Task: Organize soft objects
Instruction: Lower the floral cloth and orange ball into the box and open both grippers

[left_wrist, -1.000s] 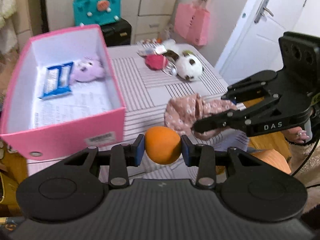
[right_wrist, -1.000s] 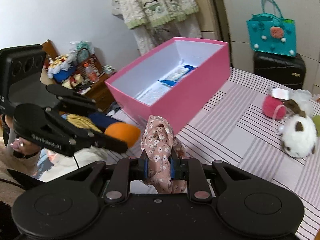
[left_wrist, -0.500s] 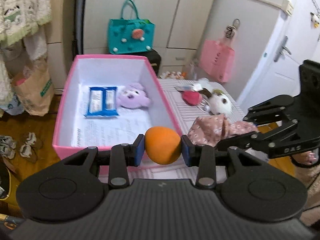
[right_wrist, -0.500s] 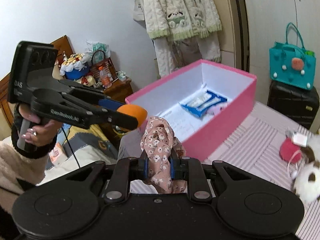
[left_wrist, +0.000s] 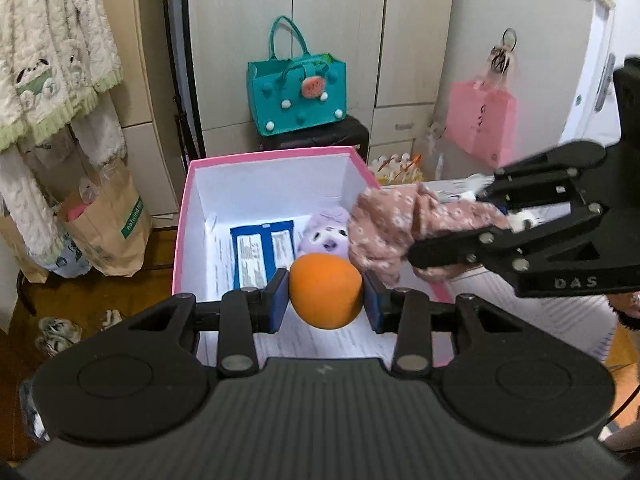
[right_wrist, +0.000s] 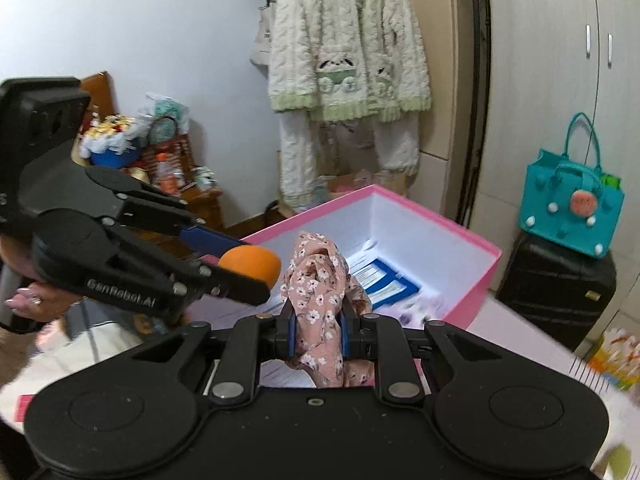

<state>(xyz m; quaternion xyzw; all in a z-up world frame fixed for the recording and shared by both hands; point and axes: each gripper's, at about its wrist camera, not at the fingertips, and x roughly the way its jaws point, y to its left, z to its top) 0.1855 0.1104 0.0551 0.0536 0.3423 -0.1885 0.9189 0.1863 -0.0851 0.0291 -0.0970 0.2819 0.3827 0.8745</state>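
A: Biggest first, w/ counts?
B: One pink box (left_wrist: 182, 216), open top, on the tabletop (left_wrist: 560, 312). One teal bag (left_wrist: 296, 94) on a black case behind it.
A: What's in the box?
B: 2 things lying on paper sheets: one blue packet (left_wrist: 262, 250), one purple plush (left_wrist: 326, 234) just beside it.
A: Grippers?
B: 2. Left hand-held gripper (left_wrist: 326, 294) is clamped narrow on one orange ball (left_wrist: 325, 289), pads pressing both sides, held above the box's near end. Right hand-held gripper (right_wrist: 318, 330) is pinched narrow on one floral cloth (right_wrist: 320, 292); the cloth bunches up above the pads and hangs a bit below.
A: Where's the cloth vs. the box?
B: In the left cam it sits over the box's right wall, right next to the ball. Touching the ball? Can't tell.
A: Anything else?
B: One pink bag (left_wrist: 480, 120) hanging by the door. Fluffy cream clothes (right_wrist: 348, 44) hanging at the wall; count unclear. One hand (right_wrist: 28, 300) seen on the left gripper's handle.
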